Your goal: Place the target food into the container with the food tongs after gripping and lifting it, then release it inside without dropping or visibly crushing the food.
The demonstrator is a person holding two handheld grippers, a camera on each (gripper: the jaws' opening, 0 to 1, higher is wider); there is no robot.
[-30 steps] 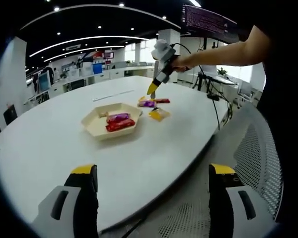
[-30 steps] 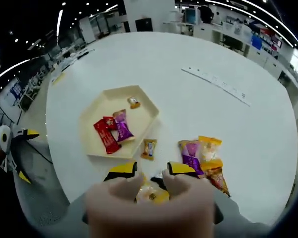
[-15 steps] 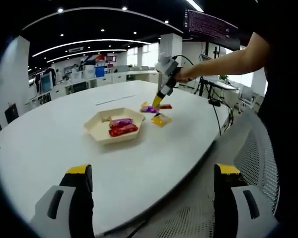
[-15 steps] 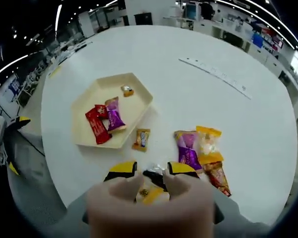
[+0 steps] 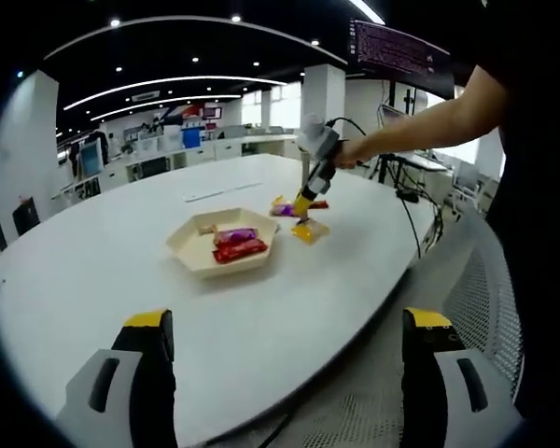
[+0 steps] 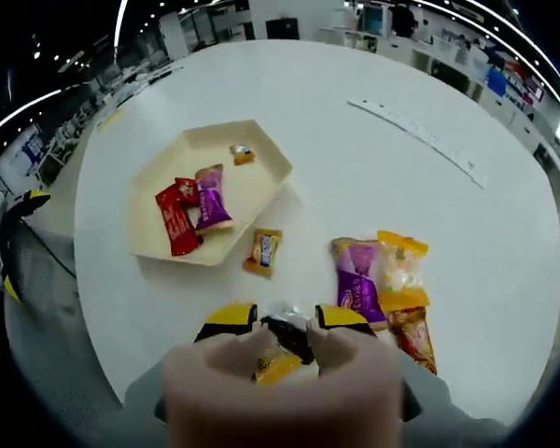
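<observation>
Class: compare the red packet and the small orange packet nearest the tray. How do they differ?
The red packet lies inside the tray; the orange packet lies on the table just outside it. The red packet is longer, the orange packet shorter. Both are wrapped snacks lying flat.

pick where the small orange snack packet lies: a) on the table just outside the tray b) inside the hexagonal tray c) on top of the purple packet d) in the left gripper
a: in the right gripper view the small orange packet lies on the white table, just past the rim of the hexagonal tray, apart from the purple packet.
</observation>
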